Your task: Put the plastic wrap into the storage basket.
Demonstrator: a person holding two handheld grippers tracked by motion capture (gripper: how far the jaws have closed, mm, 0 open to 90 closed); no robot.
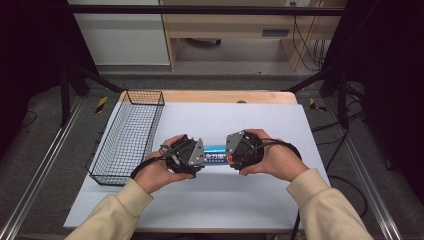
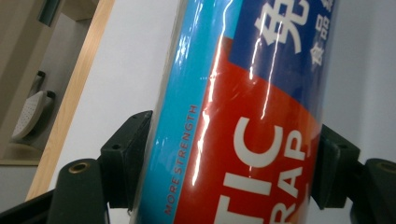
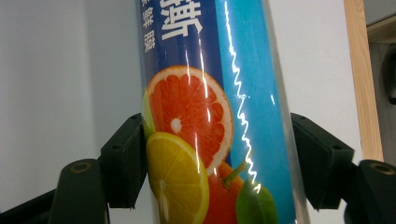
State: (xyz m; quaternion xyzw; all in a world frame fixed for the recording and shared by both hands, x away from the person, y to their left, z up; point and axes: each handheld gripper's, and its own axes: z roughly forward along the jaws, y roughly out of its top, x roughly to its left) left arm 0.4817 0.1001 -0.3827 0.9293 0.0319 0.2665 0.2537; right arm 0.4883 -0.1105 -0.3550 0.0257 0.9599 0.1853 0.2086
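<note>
Plastic wrap roll [image 1: 216, 154]: a cylindrical roll in glossy printed film, lying level and crosswise near the middle of the table [image 1: 240, 200], between the person's two hands. Whether it rests on the surface or is held just above it cannot be told from the high view. The label is light blue with a dark blue panel of white characters and a red panel bearing large white letters (partly cut off, reading "TIC" and "RAP"); small print along the blue band reads "MORE STRENGTH". The other end carries a picture of cut orange and lemon with a green fruit.

Left gripper [image 1: 192, 157]: gripping the roll's left end. In the left gripper view both black jaws press against the sides of the roll [image 2: 243, 140], the red-lettered end sitting between them.

Right gripper [image 1: 239, 150]: set on the roll's right end. In the right gripper view the left jaw touches the roll [image 3: 210, 140] at the fruit picture; the right jaw stands at or just off the film, and contact there cannot be confirmed. Grip judged closed on the roll.

Surroundings: a white sheet covers most of the table, with a strip of bare wood along the far edge. A black wire basket [image 1: 129, 135] stands on the left part of the sheet, near the left hand [image 1: 160, 172] but apart from it. The right hand [image 1: 275, 157] wraps its gripper from the right; cream sleeves enter from below.
</note>
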